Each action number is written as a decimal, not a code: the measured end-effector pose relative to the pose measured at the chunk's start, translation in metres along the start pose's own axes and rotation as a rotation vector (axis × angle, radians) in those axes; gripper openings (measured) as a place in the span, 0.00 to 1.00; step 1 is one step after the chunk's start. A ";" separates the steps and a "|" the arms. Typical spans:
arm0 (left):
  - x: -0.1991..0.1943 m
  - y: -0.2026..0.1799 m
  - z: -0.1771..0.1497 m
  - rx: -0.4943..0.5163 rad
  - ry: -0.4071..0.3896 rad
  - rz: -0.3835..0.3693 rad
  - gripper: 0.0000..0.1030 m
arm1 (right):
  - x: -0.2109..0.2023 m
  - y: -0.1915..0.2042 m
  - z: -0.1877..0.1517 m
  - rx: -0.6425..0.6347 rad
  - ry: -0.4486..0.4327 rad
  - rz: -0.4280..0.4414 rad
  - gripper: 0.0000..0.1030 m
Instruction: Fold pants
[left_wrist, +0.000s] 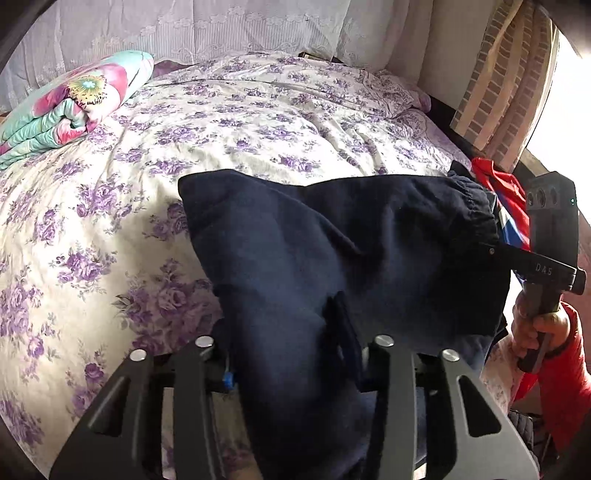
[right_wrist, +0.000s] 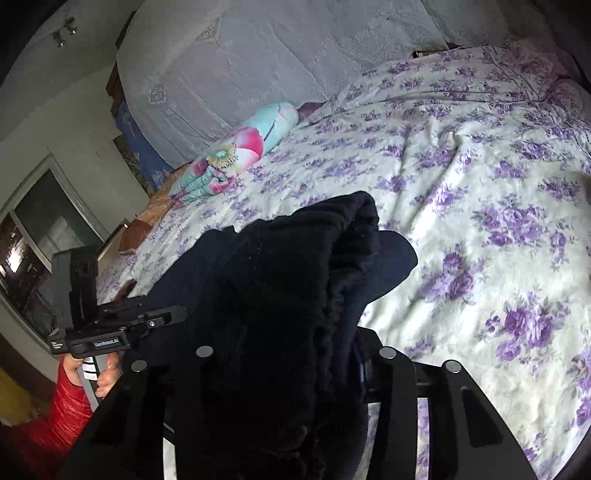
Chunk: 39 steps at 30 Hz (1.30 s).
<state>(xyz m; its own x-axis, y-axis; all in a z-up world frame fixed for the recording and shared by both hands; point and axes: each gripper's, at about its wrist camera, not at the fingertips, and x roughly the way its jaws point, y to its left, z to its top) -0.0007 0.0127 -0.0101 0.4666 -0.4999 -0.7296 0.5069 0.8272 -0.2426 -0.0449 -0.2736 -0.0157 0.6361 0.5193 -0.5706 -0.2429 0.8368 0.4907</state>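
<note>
Ahead of both claws: dark navy fleece pants (left_wrist: 332, 251), bunched and lifted above the purple-flowered cream bedsheet (left_wrist: 110, 229).
Step in hand: I judge this a carry between folds, cloth raised and not yet laid flat.
Left gripper (left_wrist: 295, 354): I hold it clamped on a ridge of pants fabric that drapes back over its fingers.
Right gripper (right_wrist: 291, 362): closed on the gathered waistband end, cloth heaped over the jaws.
Hand pose: right hand (left_wrist: 535, 328), red-sleeved, grips its handle upright, to the right of the left claw.
Next move: lower both claws, spread the cloth taut on the sheet.
Far left: rolled turquoise-and-pink floral quilt (left_wrist: 74, 99).
</note>
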 end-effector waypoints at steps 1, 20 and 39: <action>-0.004 0.006 0.004 -0.019 -0.006 -0.026 0.30 | -0.002 0.002 0.008 -0.014 -0.002 0.008 0.41; 0.148 0.089 0.335 -0.012 -0.286 0.276 0.34 | 0.187 -0.089 0.341 -0.010 -0.230 -0.207 0.37; 0.239 0.182 0.286 -0.261 -0.077 0.423 0.95 | 0.307 -0.153 0.293 0.003 0.004 -0.571 0.97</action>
<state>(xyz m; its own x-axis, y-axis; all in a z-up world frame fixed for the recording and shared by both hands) 0.4102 -0.0293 -0.0461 0.6494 -0.1161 -0.7515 0.0680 0.9932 -0.0947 0.4023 -0.2929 -0.0730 0.6628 -0.0149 -0.7486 0.1408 0.9844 0.1052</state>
